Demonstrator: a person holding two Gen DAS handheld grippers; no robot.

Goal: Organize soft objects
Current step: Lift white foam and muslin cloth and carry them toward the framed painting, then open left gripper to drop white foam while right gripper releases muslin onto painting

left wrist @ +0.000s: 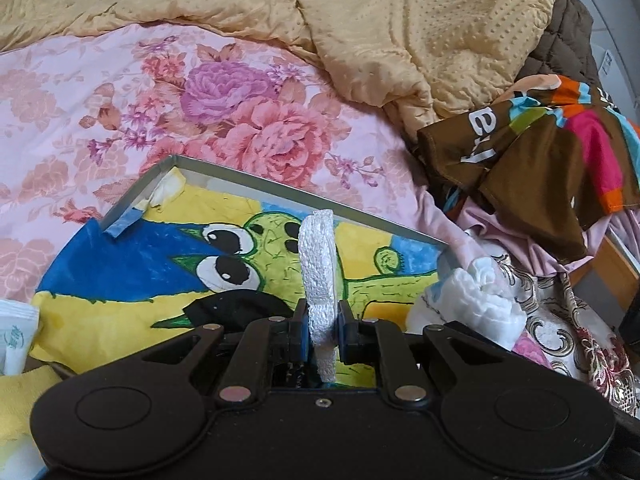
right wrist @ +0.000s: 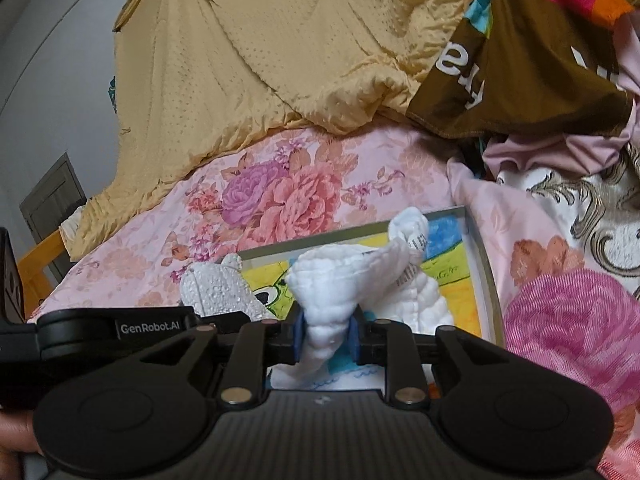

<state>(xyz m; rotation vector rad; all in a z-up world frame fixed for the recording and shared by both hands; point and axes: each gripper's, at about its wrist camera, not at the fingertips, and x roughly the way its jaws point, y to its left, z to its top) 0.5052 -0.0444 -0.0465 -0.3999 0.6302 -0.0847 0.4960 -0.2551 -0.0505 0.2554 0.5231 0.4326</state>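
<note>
Both claws tilt downward over the tray (left wrist: 256,182) with its cartoon lining on the bed. Left claw (left wrist: 322,330) is clenched on a white textured strip (left wrist: 317,258) standing upright; right claw (right wrist: 327,334) grasps a bunched white cloth (right wrist: 340,276). Beyond, floral sheet (left wrist: 120,92) and yellow quilt (left wrist: 400,20).

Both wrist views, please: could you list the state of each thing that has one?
left gripper: shut on white textured cloth, cloth upright.
right gripper: pads around bunched white quilted cloth.
cartoon tray: flat on floral sheet.
yellow blanket: rumpled.
brown printed garment: crumpled.
</note>
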